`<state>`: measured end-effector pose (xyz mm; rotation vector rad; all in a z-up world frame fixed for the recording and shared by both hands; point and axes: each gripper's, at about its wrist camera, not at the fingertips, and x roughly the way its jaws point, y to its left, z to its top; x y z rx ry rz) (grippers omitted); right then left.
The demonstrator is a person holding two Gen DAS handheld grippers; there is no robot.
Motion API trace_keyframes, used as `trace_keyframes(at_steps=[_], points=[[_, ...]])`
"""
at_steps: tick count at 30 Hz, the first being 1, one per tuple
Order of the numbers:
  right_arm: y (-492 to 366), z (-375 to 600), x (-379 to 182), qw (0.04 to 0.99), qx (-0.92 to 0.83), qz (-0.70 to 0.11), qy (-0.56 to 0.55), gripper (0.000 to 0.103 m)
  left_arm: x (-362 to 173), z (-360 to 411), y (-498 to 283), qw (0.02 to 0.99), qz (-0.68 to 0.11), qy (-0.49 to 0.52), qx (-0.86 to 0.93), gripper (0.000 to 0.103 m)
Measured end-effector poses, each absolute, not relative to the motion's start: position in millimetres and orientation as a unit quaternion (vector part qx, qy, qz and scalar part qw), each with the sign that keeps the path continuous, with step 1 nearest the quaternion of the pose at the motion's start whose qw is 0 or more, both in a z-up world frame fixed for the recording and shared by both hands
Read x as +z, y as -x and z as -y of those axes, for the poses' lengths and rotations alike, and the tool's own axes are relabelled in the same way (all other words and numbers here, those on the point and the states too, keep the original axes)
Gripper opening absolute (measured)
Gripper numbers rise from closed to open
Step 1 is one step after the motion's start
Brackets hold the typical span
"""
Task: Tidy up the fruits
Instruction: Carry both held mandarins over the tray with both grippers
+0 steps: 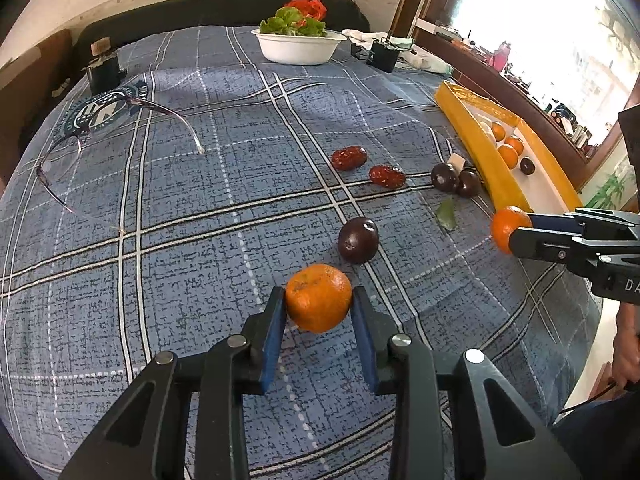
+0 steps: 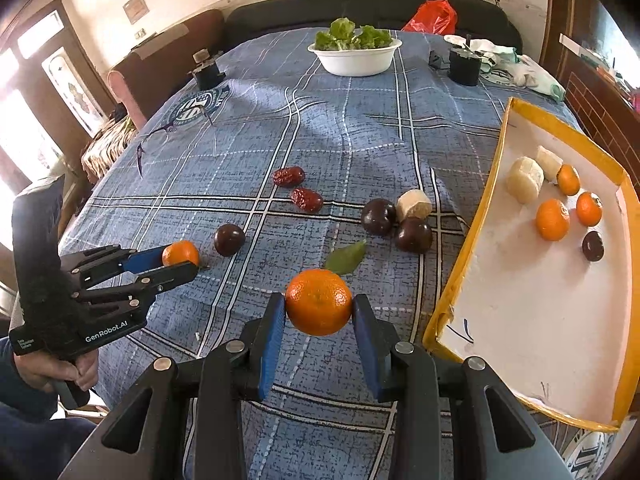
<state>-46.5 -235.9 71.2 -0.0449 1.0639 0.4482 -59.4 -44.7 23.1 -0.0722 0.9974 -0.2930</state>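
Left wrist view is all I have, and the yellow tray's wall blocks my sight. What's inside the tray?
Observer: The right wrist view shows three tangerines, one dark round fruit and two white chunks in the yellow tray.
Operator: Any room left?
Observer: Yes, the tray's near half is bare.
Operator: Is the right gripper's grip square?
Observer: The right gripper has a blue-padded fingers pressing each side of the held tangerine, which sits centred between them.
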Motion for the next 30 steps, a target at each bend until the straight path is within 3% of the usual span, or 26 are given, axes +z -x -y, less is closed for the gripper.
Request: trace_keyframes(at_steps=[15,30], points=[[49,274,83,0.852,0.18,-0.49,-0.022,0.038,63,90,48,0.872,-0.447,0.022,-0.198,0.031],[44,389,87,0.869,0.038,-0.479,-0.117,0.038,86,221,16,0.847,-0.428,-0.041,-0.312,0.031]])
